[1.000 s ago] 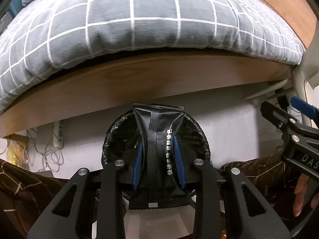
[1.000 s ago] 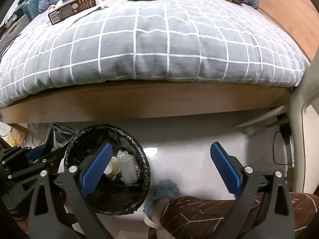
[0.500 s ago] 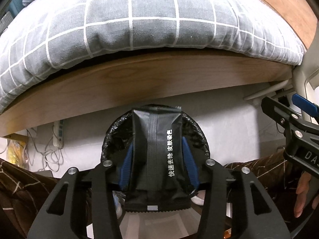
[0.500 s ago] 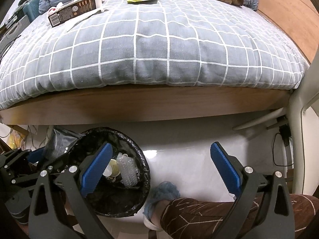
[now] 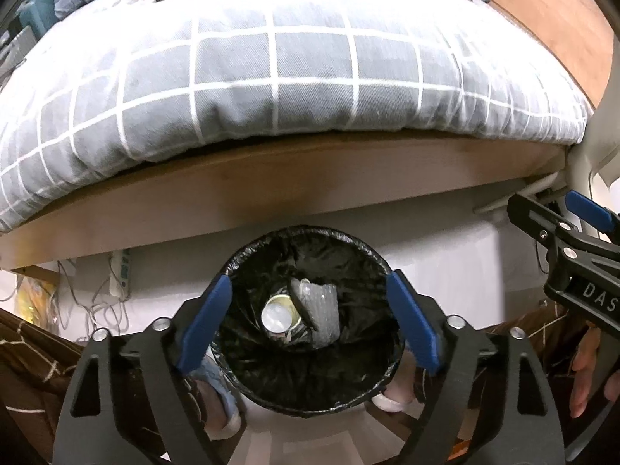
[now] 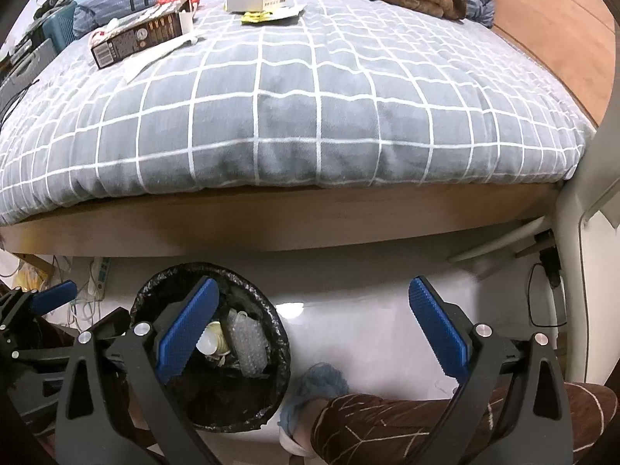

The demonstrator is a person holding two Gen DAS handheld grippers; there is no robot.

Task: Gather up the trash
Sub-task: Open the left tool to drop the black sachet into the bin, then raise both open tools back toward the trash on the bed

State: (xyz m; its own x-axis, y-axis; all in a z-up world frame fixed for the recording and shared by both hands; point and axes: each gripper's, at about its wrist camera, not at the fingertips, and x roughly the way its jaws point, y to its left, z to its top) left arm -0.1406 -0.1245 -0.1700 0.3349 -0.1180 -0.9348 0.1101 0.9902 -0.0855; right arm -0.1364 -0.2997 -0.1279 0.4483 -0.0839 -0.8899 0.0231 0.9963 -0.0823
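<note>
1. Your left gripper [image 5: 308,323] was clamping a black sachet over the bin [image 5: 308,352]; now its jaws are opening, nothing between them. Sachet gone from view, likely dropped in.
2. Bin at 6 o'clock below the bed [image 6: 290,116]: black liner, bubble wrap [image 5: 321,316], cup.
3. Your right gripper [image 6: 314,325] stands wide, empty.
4. More litter at 11 o'clock: brown carton [image 6: 137,40].

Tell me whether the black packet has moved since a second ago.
Yes. It has left the opening left tongs, which now hold nothing, and dropped out of sight toward the trash bin below them.
</note>
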